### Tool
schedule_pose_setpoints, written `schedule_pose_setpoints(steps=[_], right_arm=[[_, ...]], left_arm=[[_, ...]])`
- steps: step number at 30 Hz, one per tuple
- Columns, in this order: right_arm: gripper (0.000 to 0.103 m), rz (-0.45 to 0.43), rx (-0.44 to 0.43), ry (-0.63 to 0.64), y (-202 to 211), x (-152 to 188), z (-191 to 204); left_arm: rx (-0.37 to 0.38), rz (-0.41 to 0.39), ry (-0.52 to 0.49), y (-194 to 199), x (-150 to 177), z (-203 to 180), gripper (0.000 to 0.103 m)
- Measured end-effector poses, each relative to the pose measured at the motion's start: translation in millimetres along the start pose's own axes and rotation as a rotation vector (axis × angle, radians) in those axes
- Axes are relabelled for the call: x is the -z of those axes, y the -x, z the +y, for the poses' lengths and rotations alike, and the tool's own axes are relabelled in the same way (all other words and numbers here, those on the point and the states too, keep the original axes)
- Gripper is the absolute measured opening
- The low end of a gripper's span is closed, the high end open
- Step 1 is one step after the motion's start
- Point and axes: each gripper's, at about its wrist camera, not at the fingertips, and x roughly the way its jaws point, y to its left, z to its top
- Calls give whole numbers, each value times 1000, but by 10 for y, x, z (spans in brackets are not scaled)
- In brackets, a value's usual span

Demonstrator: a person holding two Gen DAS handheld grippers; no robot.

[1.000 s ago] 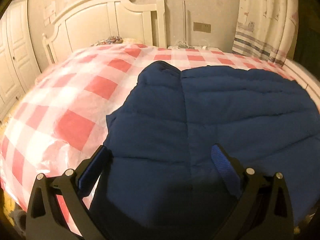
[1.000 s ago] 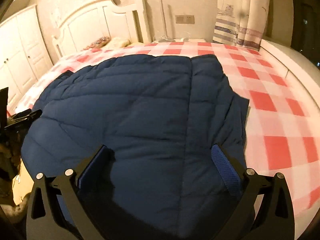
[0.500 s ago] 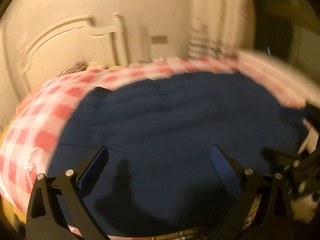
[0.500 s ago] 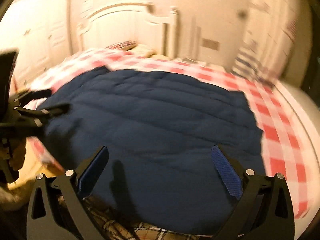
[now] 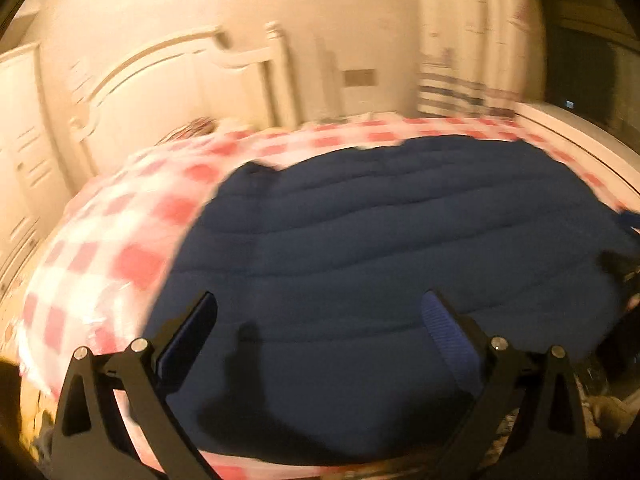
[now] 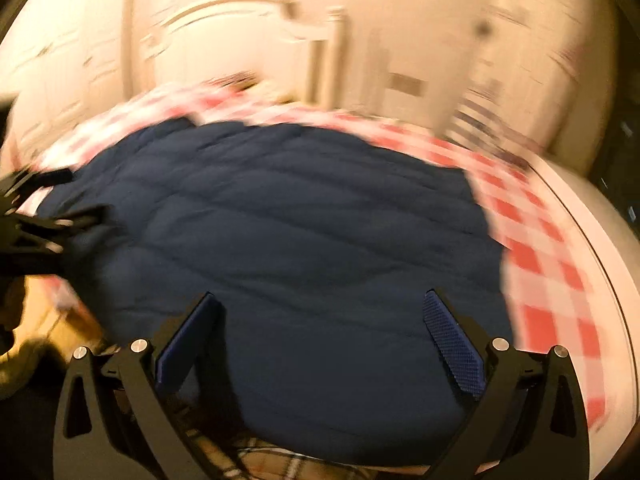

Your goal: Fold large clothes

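Note:
A large dark blue quilted garment (image 5: 392, 248) lies spread flat on a bed with a red and white checked cover (image 5: 120, 240). It also fills the middle of the right wrist view (image 6: 288, 240). My left gripper (image 5: 318, 312) is open and empty, raised above the garment's near edge. My right gripper (image 6: 320, 312) is open and empty too, above the near edge. The left gripper shows at the left edge of the right wrist view (image 6: 36, 224). Both views are motion-blurred.
A white headboard (image 5: 180, 80) stands at the far end of the bed. White wardrobe doors (image 5: 20, 140) are at the left. A striped curtain (image 5: 472, 52) hangs at the back right. A white ledge (image 6: 592, 220) runs along the bed's right side.
Both grippers have pulled back and up from the garment, so more of the bed shows. The garment now lies as one flat piece, without the centre seam and loose flap seen earlier.

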Motion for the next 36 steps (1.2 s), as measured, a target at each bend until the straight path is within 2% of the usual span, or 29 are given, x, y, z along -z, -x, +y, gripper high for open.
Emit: schedule_pose_setpoints(steps=[2,4,9,14,16,18,20,22,25,28,30,32,36], right_arm=[[98,26,0,-104,-67,112,-305],[98,14,-59,-147,-117,222,-452],[99,32,-25,-136,-176,191,-388],[98,51,-17,-152,-88,168,-401],[98,13,1,-171,8,134,-396],[98,-28,-20,-191,60,137,-417],[98,8,-20,-209,-47,184,-468],[98,7,-64,-220,-110,240,-514],[98,17,-72,-220,-2,196,-564],[98,-22,-94,-332,163,243,-815],[98,-13,-110,-437,216,374,-1049],[98,-25,-122,-492,257,512,-1181],[98,-72,-252,-594,269,872,-1306]], left_arm=[[-42,58,38,-161,71,201,101],[9,57,57,-218,164,331,101],[-21,58,28,-237,177,319,101],[-11,62,29,-268,152,271,101],[-13,61,28,-271,152,265,101],[-16,60,28,-285,152,265,101],[-14,60,28,-286,153,270,101],[-15,61,26,-286,154,268,101],[-17,63,25,-285,157,266,101],[-19,60,24,-291,155,265,101],[-20,62,23,-292,153,267,101],[-21,62,22,-292,153,268,101],[-22,61,21,-298,153,273,101]])
